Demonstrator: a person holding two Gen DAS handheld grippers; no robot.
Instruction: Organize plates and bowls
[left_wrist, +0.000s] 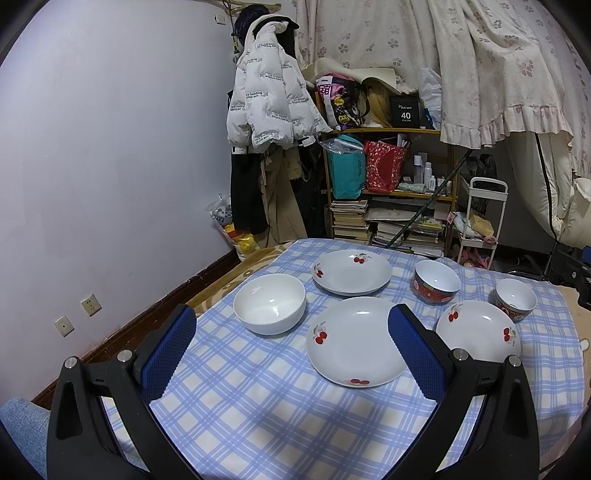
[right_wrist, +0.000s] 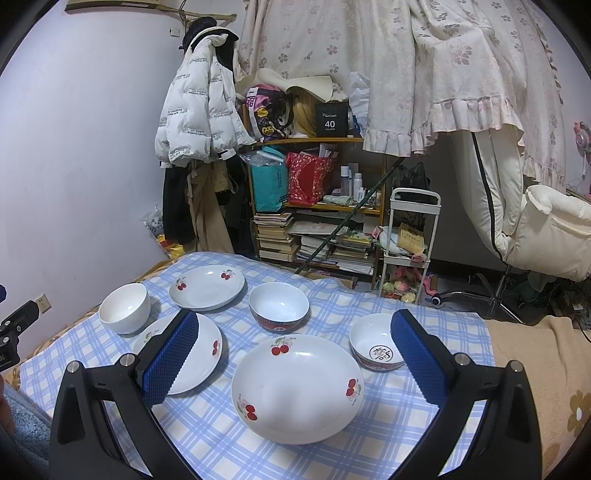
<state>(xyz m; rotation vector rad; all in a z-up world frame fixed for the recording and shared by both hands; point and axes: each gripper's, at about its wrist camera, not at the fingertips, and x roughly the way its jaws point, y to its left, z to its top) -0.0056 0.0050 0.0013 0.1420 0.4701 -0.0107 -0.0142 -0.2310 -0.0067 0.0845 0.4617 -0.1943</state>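
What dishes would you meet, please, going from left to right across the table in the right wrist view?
plain white bowl → left cherry plate → large red-rimmed bowl → near cherry plate → small red-rimmed bowl. The far cherry plate overlaps the left one sideways, so it is left out.

Left wrist view: the right finger covers the right edge of the nearest cherry plate and the near-left rim of the right cherry plate. That plate hides the near base of the small patterned bowl.

Right wrist view: the left finger covers the middle of the left cherry plate; the right finger hides the right rim of the small bowl. The counter is cut off by the bottom edge. Print on the black box, beyond "40", is too small to read.
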